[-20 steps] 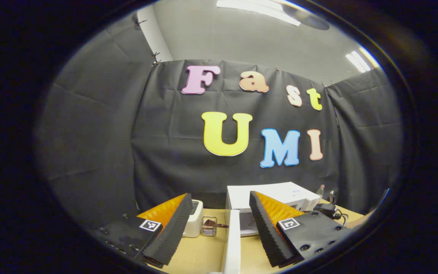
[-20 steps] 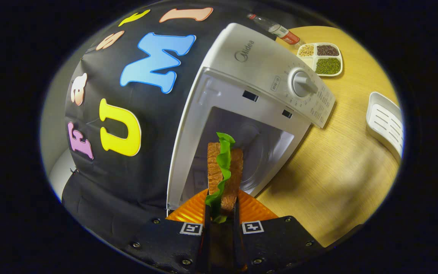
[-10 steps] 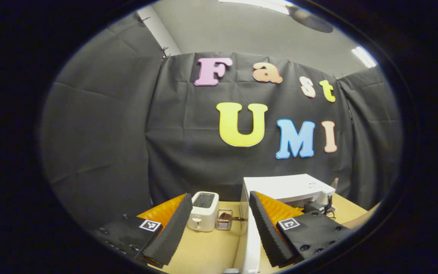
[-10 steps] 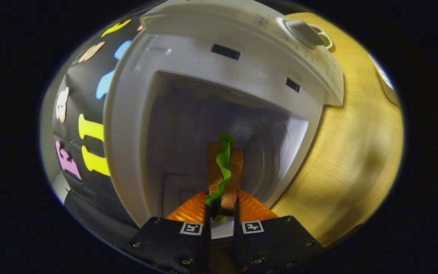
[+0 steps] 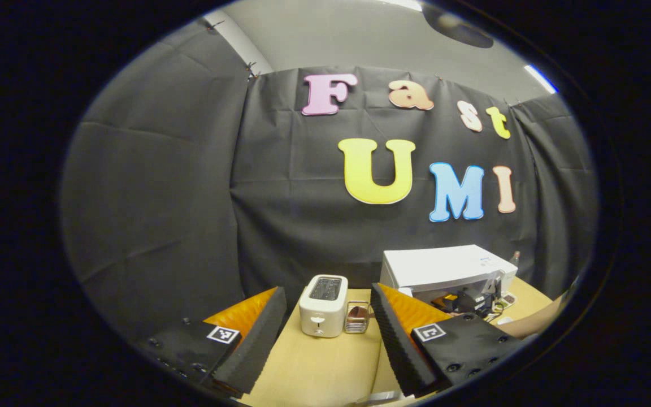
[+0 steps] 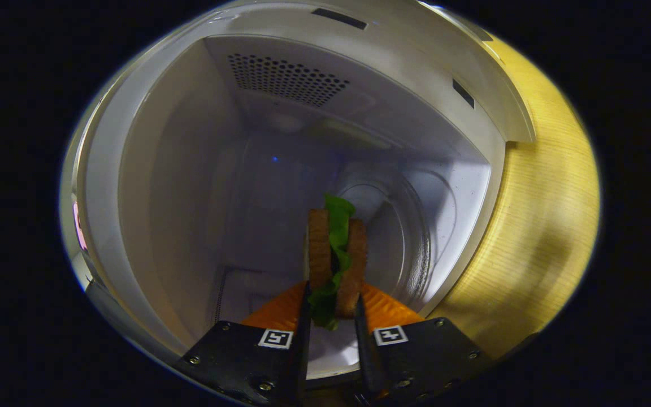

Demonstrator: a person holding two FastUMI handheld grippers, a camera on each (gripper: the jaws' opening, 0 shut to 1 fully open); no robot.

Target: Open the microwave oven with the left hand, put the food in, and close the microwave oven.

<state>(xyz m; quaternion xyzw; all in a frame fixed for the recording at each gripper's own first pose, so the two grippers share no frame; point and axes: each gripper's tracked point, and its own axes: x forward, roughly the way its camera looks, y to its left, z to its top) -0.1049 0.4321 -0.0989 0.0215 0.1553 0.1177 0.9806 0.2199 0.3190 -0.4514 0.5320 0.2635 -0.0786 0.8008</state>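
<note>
In the right gripper view, my right gripper [image 6: 331, 302] is shut on the sandwich [image 6: 337, 254], two brown bread slices with green lettuce between them. It holds the sandwich inside the open white microwave [image 6: 150, 186], above the glass turntable [image 6: 402, 226]. In the left gripper view the microwave [image 5: 447, 267] stands at the right on the table. The right gripper [image 5: 469, 299] reaches into its front, with a forearm [image 5: 534, 322] behind it. My left gripper [image 5: 325, 339] is open and holds nothing. A sliver of the white door [image 5: 379, 397] shows at the bottom.
A white toaster [image 5: 323, 305] and a small metal rack [image 5: 356, 317] stand on the wooden table [image 5: 325, 367] ahead of my left gripper. Wooden tabletop [image 6: 546, 226] lies to the right of the microwave in the right gripper view.
My right gripper has carried the sandwich from in front of the microwave deep into its cavity. My left gripper has drawn away from the door, which has slid out at the bottom.
</note>
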